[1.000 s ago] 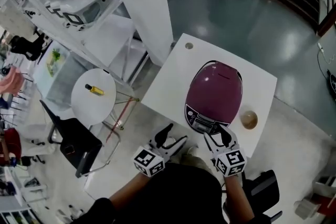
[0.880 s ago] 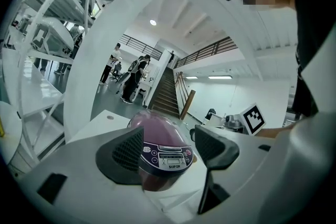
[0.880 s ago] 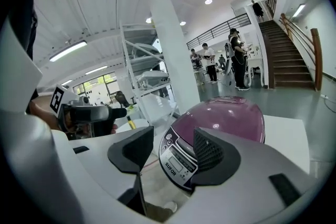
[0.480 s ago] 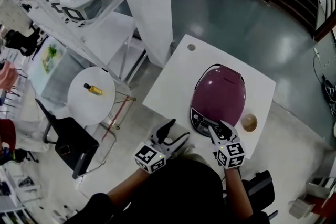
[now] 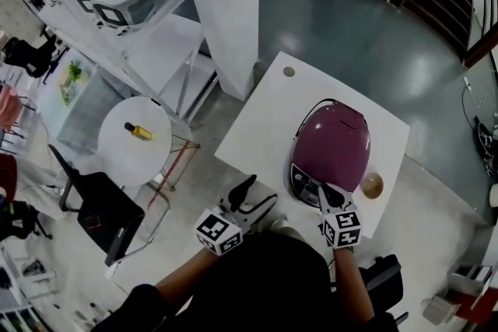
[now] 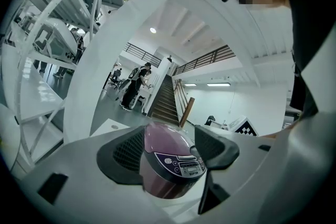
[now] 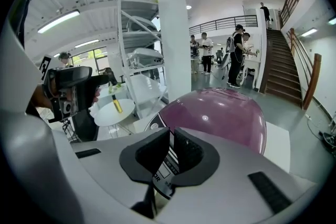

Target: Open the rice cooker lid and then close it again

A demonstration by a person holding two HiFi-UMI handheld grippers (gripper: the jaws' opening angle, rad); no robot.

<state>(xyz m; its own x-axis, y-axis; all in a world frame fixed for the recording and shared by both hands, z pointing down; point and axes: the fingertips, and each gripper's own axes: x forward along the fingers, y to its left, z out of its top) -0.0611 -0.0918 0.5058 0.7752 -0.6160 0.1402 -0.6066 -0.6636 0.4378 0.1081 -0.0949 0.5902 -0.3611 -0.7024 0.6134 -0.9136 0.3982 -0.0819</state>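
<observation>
so, our right gripper [image 5: 327, 197] is at the 6 o'clock end of the purple rice cooker [image 5: 331, 148], tips over its control panel [image 5: 305, 181]. its jaws have just been closing to a thin slit with nothing between them. the cooker stands on the white table [image 5: 257, 128], lid down, with its long axis running 6 to 12 and the hinge likely at 12. our left gripper [image 5: 255, 195], jaws wide and empty, hangs at the cooker's 8 o'clock, the farther hand.
</observation>
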